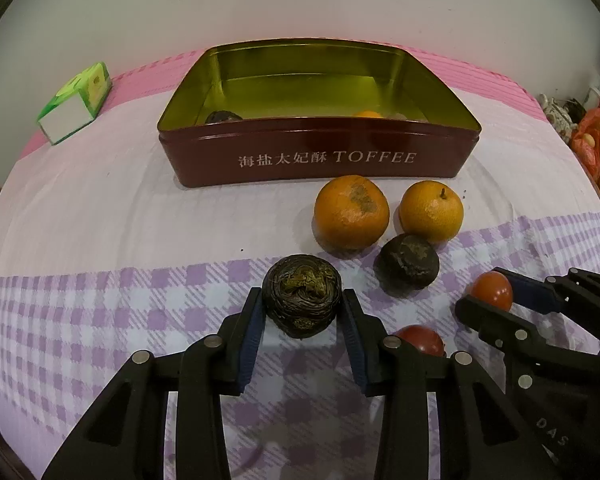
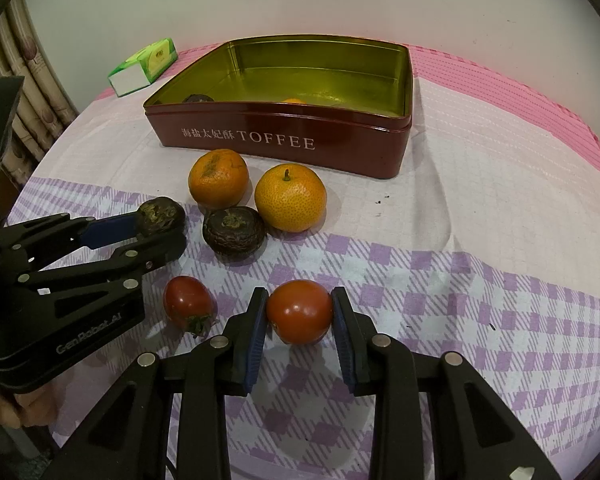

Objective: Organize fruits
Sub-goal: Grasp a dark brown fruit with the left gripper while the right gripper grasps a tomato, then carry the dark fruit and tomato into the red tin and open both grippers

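A dark wrinkled fruit [image 1: 302, 296] rests on the checked cloth with my left gripper [image 1: 302, 305] shut on it, a blue pad against each side. In the right wrist view my right gripper [image 2: 300, 300] is shut on a red tomato [image 2: 300, 312], which also sits on the cloth. A second tomato [image 2: 188, 302] lies just left of it. Two oranges [image 2: 219, 178] [image 2: 291, 197] and another dark fruit [image 2: 234, 232] lie in front of the red toffee tin [image 2: 280, 142]. Inside the tin, behind its front wall, a dark fruit [image 1: 222, 117] and an orange [image 1: 367, 114] partly show.
A green and white carton [image 1: 76, 100] lies at the far left of the table. Orange bags and a teapot [image 1: 596, 132] crowd the right edge beyond the table. A curtain [image 2: 20, 92] hangs at the left. A wall closes off the back.
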The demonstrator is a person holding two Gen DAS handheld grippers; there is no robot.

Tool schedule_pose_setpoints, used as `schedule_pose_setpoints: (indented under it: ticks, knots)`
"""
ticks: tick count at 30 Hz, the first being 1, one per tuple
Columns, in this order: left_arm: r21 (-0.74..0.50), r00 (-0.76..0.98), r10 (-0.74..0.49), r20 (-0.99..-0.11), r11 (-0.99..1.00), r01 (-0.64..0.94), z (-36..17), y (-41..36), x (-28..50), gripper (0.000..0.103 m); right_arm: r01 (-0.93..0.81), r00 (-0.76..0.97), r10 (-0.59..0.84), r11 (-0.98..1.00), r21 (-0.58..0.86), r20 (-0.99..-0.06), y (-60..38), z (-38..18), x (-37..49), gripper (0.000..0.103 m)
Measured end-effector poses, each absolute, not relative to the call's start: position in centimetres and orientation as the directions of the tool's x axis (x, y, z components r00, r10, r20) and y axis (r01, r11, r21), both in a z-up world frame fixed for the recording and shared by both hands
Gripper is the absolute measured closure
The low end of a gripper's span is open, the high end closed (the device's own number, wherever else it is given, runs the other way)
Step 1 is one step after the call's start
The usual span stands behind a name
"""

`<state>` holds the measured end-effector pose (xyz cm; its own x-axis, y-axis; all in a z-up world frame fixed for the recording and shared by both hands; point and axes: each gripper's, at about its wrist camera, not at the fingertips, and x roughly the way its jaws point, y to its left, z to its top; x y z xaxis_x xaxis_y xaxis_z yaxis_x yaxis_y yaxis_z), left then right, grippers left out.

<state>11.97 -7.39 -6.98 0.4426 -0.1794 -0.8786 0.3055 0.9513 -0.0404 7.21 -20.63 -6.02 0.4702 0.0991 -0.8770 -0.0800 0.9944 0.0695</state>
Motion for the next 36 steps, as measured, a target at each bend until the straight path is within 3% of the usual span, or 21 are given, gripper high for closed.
schedule_pose_setpoints:
  ticks: [19, 36]
  knots:
    - [-0.046, 0.452, -0.180, -0.874, 0.956, 0.291, -6.1, -6.3, 12.0, 0.064, -0.075, 0.477, 0.103, 0.994, 0.077, -0.873, -21.0, -5.6, 7.3, 0.074]
    - [-0.067, 0.564, -0.214, -0.798, 0.961, 0.269, -0.4, -5.5, 17.3, 0.064, -0.076, 0.561, 0.109, 0.994, 0.080, -0.821, -22.5, 0.0, 12.2, 0.074]
